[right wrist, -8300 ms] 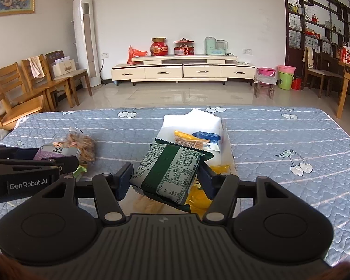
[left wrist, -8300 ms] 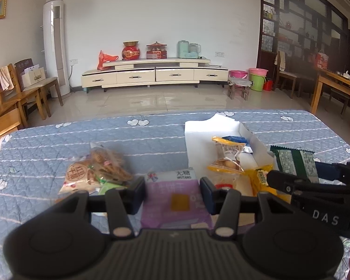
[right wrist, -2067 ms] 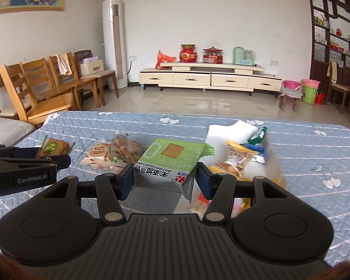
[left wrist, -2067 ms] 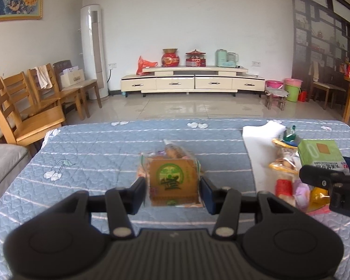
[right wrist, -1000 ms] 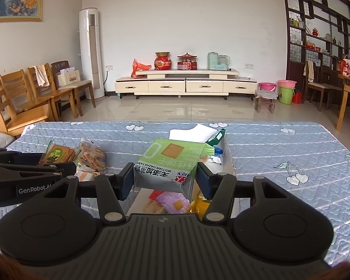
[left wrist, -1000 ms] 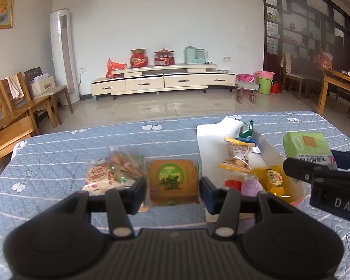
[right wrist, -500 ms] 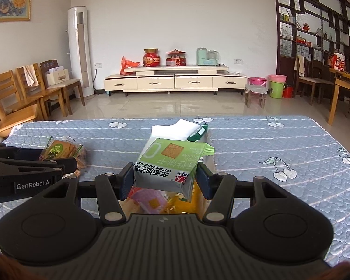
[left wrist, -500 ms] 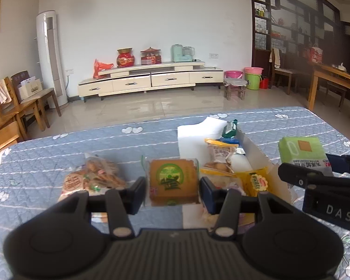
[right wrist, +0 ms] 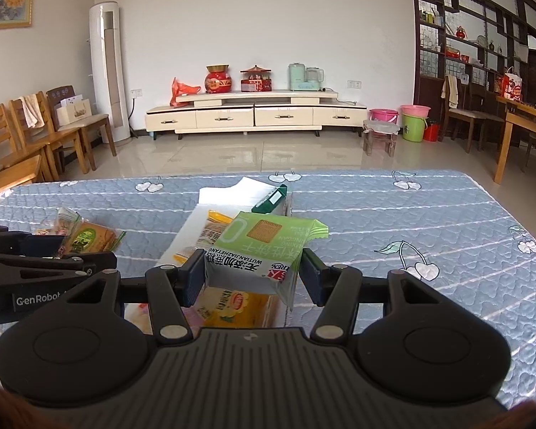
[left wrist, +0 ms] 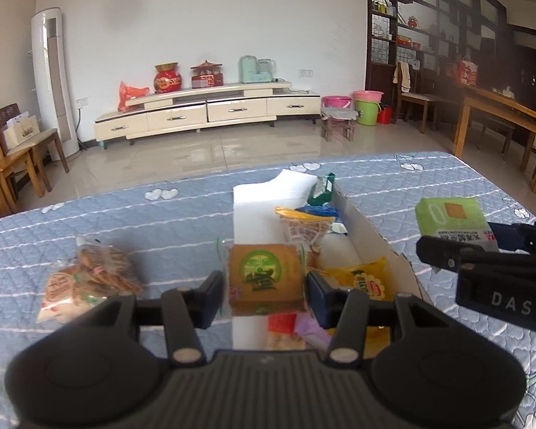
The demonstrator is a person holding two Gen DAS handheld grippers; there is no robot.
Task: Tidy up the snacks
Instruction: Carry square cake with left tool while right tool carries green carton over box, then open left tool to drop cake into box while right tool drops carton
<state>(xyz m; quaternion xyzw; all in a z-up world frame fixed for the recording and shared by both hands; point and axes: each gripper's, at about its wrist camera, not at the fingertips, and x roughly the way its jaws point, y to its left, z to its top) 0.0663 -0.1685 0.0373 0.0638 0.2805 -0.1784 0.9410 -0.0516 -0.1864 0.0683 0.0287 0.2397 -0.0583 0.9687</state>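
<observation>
My left gripper is shut on a brown cake packet with a green round label, held above the near left edge of the white cardboard box. My right gripper is shut on a light green biscuit pack, held over the box's near end. The box holds several snacks: a yellow pack, a bread packet, a dark green pack. The green pack also shows at the right of the left wrist view, the brown packet at the left of the right wrist view.
A clear bag of cookies lies on the blue quilted table left of the box. Wooden chairs stand far left, a TV cabinet at the back wall, a wooden table at right.
Both grippers have shifted right and closer to the box with their packets still held. The box now sits nearer under both grippers.
</observation>
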